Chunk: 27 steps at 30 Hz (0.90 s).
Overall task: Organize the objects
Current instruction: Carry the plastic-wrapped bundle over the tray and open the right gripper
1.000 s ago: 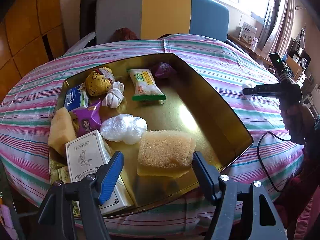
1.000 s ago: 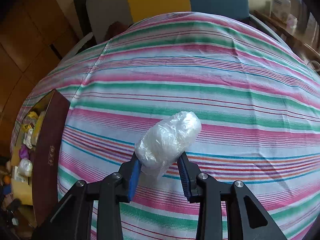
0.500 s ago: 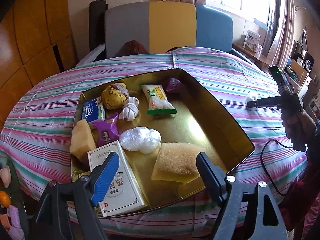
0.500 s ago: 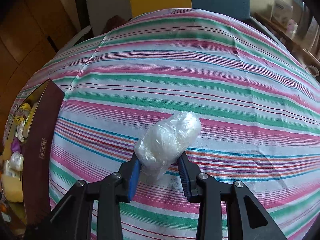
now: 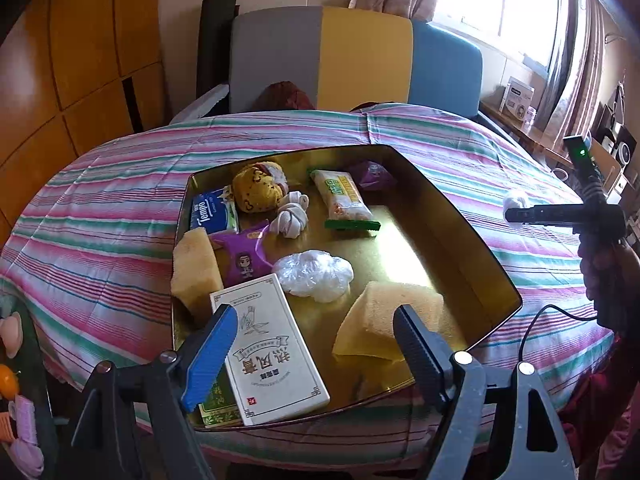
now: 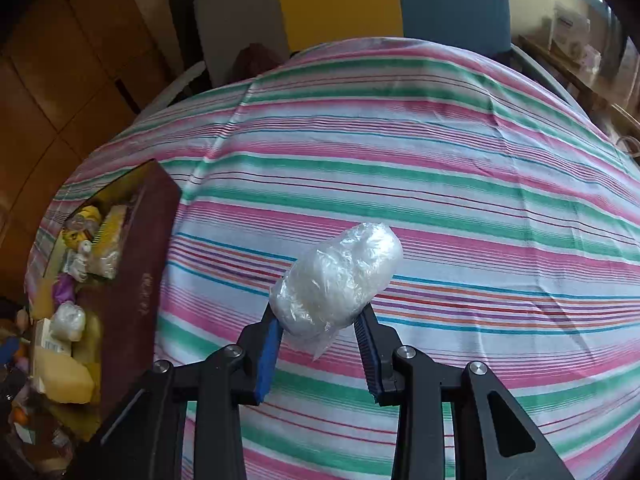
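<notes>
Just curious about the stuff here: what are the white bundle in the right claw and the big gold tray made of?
White crinkly bundle: seemingly thin clear plastic film, glossy and wrinkled, around something white. Gold tray: probably metal or foil-faced card; its shiny floor mirrors the window light.

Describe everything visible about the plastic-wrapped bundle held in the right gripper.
The plastic-wrapped bundle is a whitish, oval lump in crinkled clear film, with a loose flap of film hanging from its lower end. The right gripper is shut on that lower end, its blue pads pressing both sides, so most of the bundle sticks out beyond the fingertips, tilted up to the right. It hangs in the air above the striped tablecloth, to the right of the box. Nothing else touches it.
</notes>
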Tool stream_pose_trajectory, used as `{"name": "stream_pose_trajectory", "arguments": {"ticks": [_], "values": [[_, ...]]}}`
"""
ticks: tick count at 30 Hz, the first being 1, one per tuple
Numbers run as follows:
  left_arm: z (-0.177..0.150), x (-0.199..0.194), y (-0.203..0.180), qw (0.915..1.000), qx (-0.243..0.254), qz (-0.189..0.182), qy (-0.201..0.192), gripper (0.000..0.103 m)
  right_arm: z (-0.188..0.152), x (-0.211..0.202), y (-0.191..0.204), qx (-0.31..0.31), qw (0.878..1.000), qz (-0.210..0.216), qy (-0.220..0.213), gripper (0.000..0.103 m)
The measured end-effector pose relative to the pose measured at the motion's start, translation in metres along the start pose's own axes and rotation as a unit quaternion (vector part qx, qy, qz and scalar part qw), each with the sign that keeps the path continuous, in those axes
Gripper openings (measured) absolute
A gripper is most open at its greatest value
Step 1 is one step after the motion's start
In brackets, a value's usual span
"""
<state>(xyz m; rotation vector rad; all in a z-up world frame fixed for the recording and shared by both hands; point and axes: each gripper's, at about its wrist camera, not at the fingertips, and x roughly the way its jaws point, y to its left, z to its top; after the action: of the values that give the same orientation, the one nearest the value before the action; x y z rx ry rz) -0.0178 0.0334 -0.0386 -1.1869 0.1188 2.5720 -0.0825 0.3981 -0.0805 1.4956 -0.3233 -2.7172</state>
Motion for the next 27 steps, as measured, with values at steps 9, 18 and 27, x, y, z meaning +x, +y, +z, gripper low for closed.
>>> {"name": "stream_pose_trajectory", "arguments": {"ticks": [9,18,27], "values": [[-0.003,-0.003,0.016,0.9998,-0.020,0.007,-0.001,0.082,-0.002,-0.020,0.102,-0.086,0.993,0.073,-0.016,0.036],[-0.012,-0.007,0.058,0.9968,-0.073,0.033,0.006,0.082,-0.003,0.017,0.194,-0.166,0.981,0.088,0.042,0.037],[-0.018,-0.017,0.094,0.9906,-0.121,0.062,-0.013,0.081,-0.016,0.071,0.227,-0.187,0.969,0.101,0.127,0.045]]}}
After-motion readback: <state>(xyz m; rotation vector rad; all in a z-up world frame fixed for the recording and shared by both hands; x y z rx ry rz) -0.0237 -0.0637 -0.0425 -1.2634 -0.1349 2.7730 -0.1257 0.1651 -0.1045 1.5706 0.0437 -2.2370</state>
